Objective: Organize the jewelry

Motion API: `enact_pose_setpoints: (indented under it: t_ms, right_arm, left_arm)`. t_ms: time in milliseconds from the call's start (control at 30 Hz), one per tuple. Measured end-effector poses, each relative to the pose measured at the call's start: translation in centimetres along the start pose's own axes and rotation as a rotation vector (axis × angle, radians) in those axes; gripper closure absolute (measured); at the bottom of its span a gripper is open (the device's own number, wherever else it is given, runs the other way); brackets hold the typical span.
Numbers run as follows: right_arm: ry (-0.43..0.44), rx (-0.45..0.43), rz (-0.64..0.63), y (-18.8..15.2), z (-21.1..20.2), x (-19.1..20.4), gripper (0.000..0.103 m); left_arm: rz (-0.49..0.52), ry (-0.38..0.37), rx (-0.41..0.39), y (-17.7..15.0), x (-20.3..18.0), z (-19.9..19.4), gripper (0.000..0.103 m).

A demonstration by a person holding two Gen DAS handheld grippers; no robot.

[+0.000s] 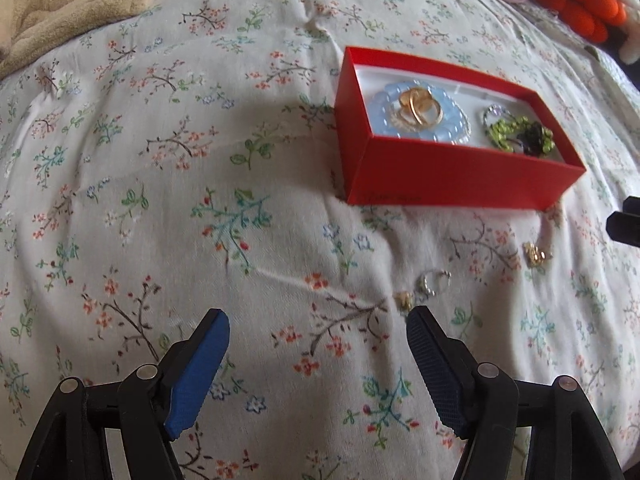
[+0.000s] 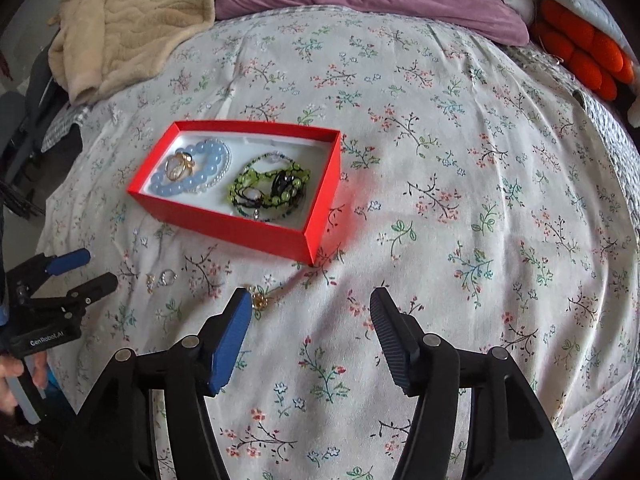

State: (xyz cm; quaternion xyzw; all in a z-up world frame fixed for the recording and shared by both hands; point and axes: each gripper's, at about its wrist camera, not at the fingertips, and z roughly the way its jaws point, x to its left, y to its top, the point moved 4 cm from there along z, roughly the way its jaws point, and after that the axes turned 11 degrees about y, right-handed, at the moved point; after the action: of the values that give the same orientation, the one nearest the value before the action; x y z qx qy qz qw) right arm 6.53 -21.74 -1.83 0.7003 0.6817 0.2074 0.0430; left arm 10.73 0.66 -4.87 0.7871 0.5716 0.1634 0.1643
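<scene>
— Three small pieces are left loose on the bed point(image 2: 440, 152): a gold earring point(image 2: 261, 300) just off my right hand-held gripper point(image 2: 311, 312), and a silver ring point(image 1: 431, 281) with a tiny gold bit point(image 1: 404, 299) beside it, just ahead of my left hand-held gripper point(image 1: 318, 334)

— Holding anything?

— No, both sets of jaws stand spread with only the floral cover between them; I judge I'm between picks

— Next move?

— Probably bring the jaws over one small piece and pinch it; they lie flat in soft fabric, so it calls for a careful, low nip

— And the box?

— Red box point(image 2: 256, 232), lid off, white lining: a pale blue bead bracelet point(image 2: 200, 168) with gold rings point(image 2: 180, 166) lying on it at one end, a green beaded tangle point(image 2: 268, 190) with dark stones at the other
</scene>
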Motion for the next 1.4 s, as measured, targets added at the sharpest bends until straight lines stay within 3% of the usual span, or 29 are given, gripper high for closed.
enact_pose_setpoints:
  t_ms: [200, 433, 700, 900, 1033, 1133, 1400]
  right_arm:
    - [-0.034, 0.075, -0.059, -2.5, 1.9, 0.3, 0.038]
    - [-0.064, 0.130, -0.108, -5.0, 3.8, 0.3, 0.037]
    - [-0.085, 0.080, -0.198, -6.3, 4.9, 1.0, 0.031]
    - [-0.087, 0.075, -0.198, -6.0, 5.2, 1.1, 0.027]
    - [-0.090, 0.076, -0.202, -5.7, 5.2, 1.0, 0.027]
    - [-0.087, 0.078, -0.206, -5.5, 5.3, 1.0, 0.027]
    - [-0.079, 0.080, -0.208, -5.5, 5.3, 0.8, 0.027]
  left_arm:
    - [0.056, -0.029, -0.010, -2.2, -1.7, 0.3, 0.026]
    - [0.140, -0.001, -0.066, -3.6, -3.2, 0.2, 0.026]
    - [0.199, -0.068, -0.143, -2.2, -4.3, 0.0, 0.026]
    - [0.249, -0.110, -0.194, -0.8, -5.6, 0.8, 0.029]
    - [0.307, -0.114, -0.204, -0.3, -7.0, 1.2, 0.039]
    - [0.340, -0.117, -0.181, 0.0, -7.9, 1.8, 0.059]
    - [0.324, -0.117, -0.169, 0.0, -7.5, 2.5, 0.070]
